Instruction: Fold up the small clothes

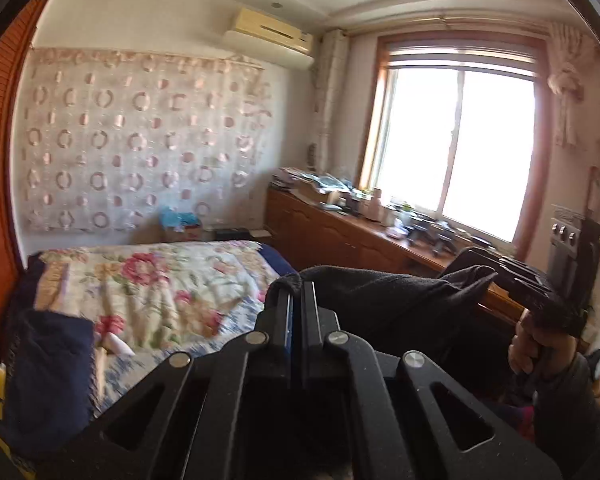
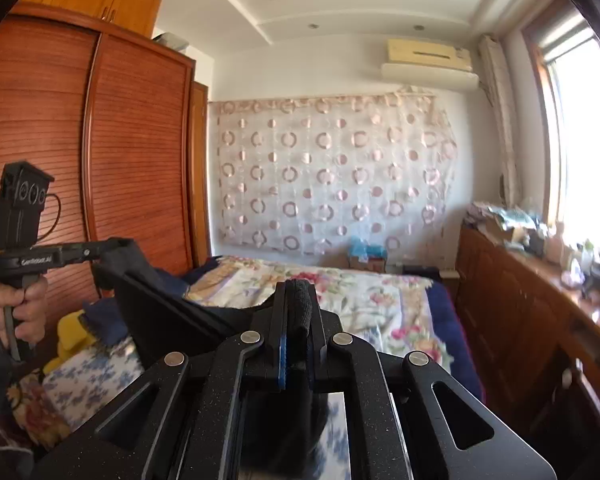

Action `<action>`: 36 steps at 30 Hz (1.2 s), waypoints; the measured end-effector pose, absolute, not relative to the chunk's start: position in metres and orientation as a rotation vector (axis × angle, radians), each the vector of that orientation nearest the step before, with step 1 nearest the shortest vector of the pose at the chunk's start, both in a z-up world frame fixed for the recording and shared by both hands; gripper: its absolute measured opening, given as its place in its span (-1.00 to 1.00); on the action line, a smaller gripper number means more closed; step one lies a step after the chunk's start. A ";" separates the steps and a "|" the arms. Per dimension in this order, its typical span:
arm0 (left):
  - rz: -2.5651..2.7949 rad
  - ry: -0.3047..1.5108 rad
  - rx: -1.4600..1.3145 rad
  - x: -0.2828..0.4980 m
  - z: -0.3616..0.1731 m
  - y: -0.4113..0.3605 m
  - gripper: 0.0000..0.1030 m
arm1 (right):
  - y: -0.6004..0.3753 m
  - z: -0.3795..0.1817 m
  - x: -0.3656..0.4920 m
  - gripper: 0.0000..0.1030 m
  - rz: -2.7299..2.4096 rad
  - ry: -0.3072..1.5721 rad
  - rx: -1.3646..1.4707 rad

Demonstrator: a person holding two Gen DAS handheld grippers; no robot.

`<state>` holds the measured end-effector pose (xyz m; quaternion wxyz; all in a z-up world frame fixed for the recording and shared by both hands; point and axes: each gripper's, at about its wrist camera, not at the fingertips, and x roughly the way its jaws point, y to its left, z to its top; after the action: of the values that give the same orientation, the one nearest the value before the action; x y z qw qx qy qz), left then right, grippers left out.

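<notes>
This is a bedroom with a bright window [image 1: 456, 148], a big wooden wardrobe [image 2: 80, 152] and a bed [image 1: 160, 280] under a flowery blanket. The bed lies ahead of and below both tools.

The left gripper [image 1: 296, 300] is squeezed tight on one corner of a black cloth [image 1: 384, 296]. The cloth stretches away to its right, over to the right gripper [image 1: 496, 270], which a hand [image 1: 530, 346] holds up. From the other side, the right gripper is squeezed tight too, and a bit of the black cloth pokes up between its fingers [image 2: 314, 320]. From there the cloth runs off to its left toward the other tool.

So the cloth hangs in the air between the two tools, up above the bed and not touching it. It looks only picked up and pulled out straight. No fold shows yet. I think it must be laid flat on the bed and then folded. Dark blue clothes [image 1: 48, 376] lie on the bed to the left of the left tool, maybe waiting for their turn.
</notes>
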<state>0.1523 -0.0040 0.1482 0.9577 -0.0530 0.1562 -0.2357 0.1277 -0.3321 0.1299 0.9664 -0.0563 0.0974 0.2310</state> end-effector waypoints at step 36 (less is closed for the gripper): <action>-0.431 0.651 -0.026 0.095 -0.039 0.029 -1.00 | -0.304 -0.018 0.130 -0.93 0.600 0.487 -0.095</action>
<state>0.0945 0.0287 -0.0390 0.9247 -0.0128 0.3174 -0.2100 0.1304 -0.3041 -0.0182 0.9251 -0.0465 0.2375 0.2926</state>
